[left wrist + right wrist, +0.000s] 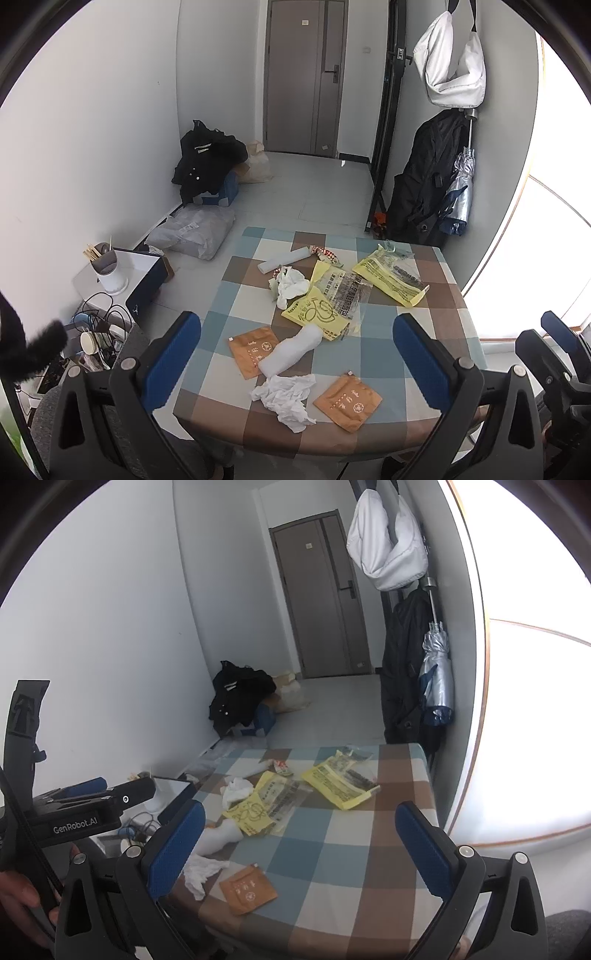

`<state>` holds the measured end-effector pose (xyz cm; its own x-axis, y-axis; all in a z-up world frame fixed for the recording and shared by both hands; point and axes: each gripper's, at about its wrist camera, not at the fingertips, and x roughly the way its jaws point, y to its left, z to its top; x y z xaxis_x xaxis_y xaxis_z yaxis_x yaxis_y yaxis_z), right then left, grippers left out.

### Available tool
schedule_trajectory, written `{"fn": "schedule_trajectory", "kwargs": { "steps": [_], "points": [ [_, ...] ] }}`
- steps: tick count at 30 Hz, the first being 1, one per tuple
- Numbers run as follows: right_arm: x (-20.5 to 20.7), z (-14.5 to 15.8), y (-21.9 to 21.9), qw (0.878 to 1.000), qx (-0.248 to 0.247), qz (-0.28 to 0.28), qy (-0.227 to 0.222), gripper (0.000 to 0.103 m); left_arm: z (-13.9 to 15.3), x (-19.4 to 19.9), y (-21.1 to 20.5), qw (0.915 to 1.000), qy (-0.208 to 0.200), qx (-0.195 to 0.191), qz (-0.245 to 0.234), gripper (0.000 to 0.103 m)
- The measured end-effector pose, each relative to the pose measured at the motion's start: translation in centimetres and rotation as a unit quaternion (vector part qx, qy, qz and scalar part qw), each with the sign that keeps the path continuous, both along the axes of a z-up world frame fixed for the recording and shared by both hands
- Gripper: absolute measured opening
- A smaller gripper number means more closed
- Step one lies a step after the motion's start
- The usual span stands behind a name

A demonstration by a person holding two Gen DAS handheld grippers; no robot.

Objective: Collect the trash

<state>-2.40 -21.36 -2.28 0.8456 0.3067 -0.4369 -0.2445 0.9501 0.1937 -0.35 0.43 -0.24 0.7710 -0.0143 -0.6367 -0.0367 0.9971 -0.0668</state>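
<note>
Left wrist view: the left gripper hangs over the near edge of the checked table, jaws spread wide and holding nothing; between them lies a crumpled tissue, beside a rolled white wrapper and two brown paper sachets; yellow plastic bags lie further back; all of it looks light, soft and crushable, so a pinch on a raised fold should serve, though the flat sachets may slide.

Right wrist view: the right gripper is likewise wide open and empty above the same table; the tissue sits near its left finger.
</note>
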Motion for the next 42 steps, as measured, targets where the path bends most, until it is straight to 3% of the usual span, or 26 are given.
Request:
{"fn": "schedule_trajectory", "kwargs": {
  "steps": [42],
  "points": [
    [-0.27,0.3,-0.31,1.0,0.005,-0.012,0.0,0.103,-0.02,0.15,0.41,0.9999,0.005,0.003,0.01,0.102]
  ]
}}
